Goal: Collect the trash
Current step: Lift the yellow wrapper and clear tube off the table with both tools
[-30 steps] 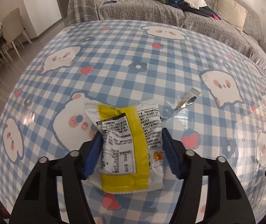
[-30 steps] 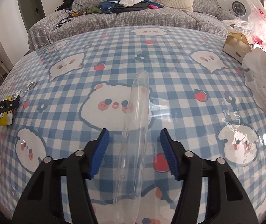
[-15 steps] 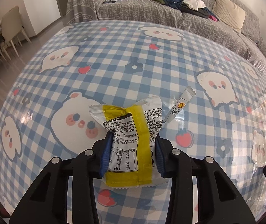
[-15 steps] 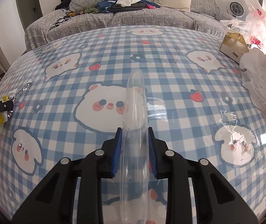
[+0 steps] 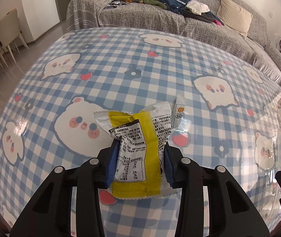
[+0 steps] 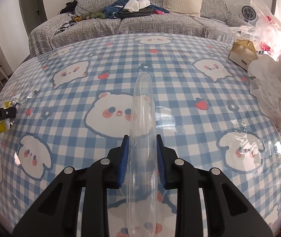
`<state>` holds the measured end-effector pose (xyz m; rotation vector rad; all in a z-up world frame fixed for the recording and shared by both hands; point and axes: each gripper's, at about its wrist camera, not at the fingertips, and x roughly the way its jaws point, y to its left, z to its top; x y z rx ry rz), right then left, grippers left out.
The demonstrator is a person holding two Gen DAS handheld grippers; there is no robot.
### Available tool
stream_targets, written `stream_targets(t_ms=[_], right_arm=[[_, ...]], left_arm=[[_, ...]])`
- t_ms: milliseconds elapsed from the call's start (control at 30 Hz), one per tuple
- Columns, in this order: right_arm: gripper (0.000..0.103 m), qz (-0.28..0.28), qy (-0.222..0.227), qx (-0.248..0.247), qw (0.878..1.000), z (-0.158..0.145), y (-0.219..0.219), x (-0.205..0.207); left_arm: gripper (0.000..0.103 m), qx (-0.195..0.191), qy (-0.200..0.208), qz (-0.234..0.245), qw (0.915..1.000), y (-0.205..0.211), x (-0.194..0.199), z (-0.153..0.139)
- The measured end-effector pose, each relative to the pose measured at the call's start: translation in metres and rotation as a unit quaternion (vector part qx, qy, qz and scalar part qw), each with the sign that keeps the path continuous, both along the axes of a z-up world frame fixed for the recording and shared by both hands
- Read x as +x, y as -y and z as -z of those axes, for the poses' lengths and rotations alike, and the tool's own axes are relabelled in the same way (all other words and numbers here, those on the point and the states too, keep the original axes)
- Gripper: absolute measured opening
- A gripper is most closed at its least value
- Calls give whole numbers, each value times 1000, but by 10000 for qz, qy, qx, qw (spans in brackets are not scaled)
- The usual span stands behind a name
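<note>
the left tongs (image 5: pixel 138 162) have just closed and now clench the wrapper (image 5: pixel 136 148) at lower centre, crumpling it; it can slip out, because the foil is slick. the right tongs (image 6: pixel 142 158) have just closed on the clear tube (image 6: pixel 142 138) at centre of the tabletop (image 6: pixel 179 83); it can squirt out, being round and smooth.

Grey sofa (image 6: pixel 140 23) behind checked table (image 6: pixel 179 75), white walls (image 5: pixel 39 6).

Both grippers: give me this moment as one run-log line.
left gripper: shut on yellow snack wrapper | right gripper: shut on clear plastic tube | small sachet: loose on table
</note>
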<state>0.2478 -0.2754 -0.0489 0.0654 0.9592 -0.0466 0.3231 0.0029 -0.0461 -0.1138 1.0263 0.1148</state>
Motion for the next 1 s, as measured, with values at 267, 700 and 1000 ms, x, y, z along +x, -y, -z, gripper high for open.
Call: stream_targets(t_ms=[267,700,1000], right_arm=[[25,-21,104,-49,9999,-13,0,-21],[25,-12,198,-27,9998,-30,-2,-58],[25,-63,253,-28,9997,-38,-9,-87]], left_arm=[[38,8,107,60,9999,4,-24,-15],[38,-23,249,158,9996,5,-67,-32],[38,-14,293,280,9992,8,-101,-38]])
